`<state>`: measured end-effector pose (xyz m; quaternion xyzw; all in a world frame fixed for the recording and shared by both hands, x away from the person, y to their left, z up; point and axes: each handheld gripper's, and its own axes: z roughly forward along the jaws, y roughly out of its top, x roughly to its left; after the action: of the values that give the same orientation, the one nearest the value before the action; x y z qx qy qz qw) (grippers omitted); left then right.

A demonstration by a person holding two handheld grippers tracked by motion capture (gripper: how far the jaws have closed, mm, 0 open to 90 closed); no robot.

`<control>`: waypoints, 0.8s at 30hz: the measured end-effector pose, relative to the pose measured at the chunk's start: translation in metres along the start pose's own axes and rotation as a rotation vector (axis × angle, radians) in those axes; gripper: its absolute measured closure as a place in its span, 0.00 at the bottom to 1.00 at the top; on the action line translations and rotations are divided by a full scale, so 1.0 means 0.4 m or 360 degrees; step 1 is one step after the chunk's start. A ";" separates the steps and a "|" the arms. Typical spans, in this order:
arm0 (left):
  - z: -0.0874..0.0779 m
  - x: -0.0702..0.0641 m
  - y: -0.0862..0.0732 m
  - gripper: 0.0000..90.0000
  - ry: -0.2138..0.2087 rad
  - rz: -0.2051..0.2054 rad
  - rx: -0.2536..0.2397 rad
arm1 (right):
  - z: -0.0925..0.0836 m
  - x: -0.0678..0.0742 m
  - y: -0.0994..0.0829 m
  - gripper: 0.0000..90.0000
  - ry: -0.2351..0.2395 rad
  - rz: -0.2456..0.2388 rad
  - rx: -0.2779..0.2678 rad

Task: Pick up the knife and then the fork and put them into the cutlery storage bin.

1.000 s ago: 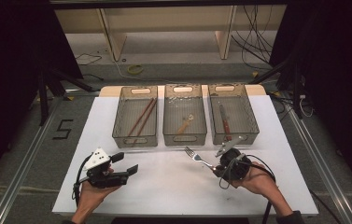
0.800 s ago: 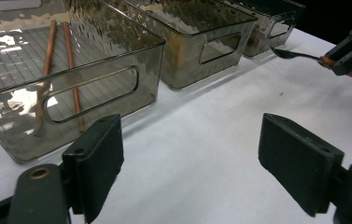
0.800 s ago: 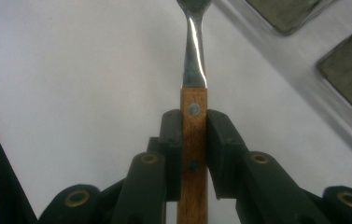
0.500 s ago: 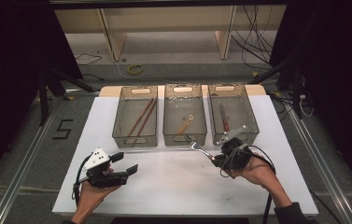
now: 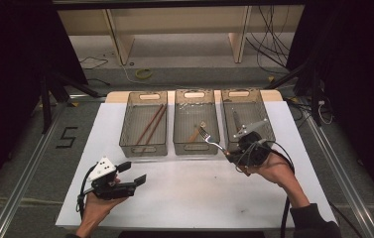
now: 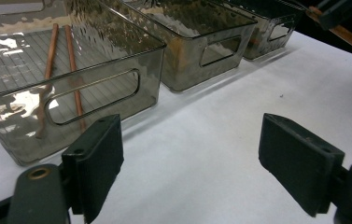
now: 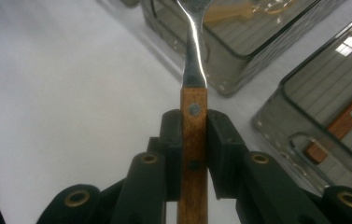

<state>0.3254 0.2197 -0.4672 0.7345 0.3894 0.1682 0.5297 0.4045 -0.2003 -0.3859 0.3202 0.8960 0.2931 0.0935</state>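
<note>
Gripping fork, right tongs clamped.

Glossy metal fork, wooden handle

Your tabletop is white and flat, with a wood edge showing at its far side. Three smoked clear bins stand directly on it in a row near that far edge: left bin, middle bin, right bin, set close side by side.
</note>
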 end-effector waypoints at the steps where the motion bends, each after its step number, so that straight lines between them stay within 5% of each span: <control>1: 0.000 0.000 0.000 0.24 0.0000 0.0000 -0.0001 | -0.003 -0.003 0.004 0.87 -0.0001 0.0019 -0.0005; 24: -0.001 0.000 0.000 0.24 -0.0002 0.0018 -0.0004 | -0.052 -0.137 0.088 0.87 -0.0114 0.0201 -0.0105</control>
<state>0.3250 0.2199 -0.4669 0.7361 0.3846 0.1714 0.5299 0.4579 -0.2226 -0.3495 0.3832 0.8600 0.3161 0.1171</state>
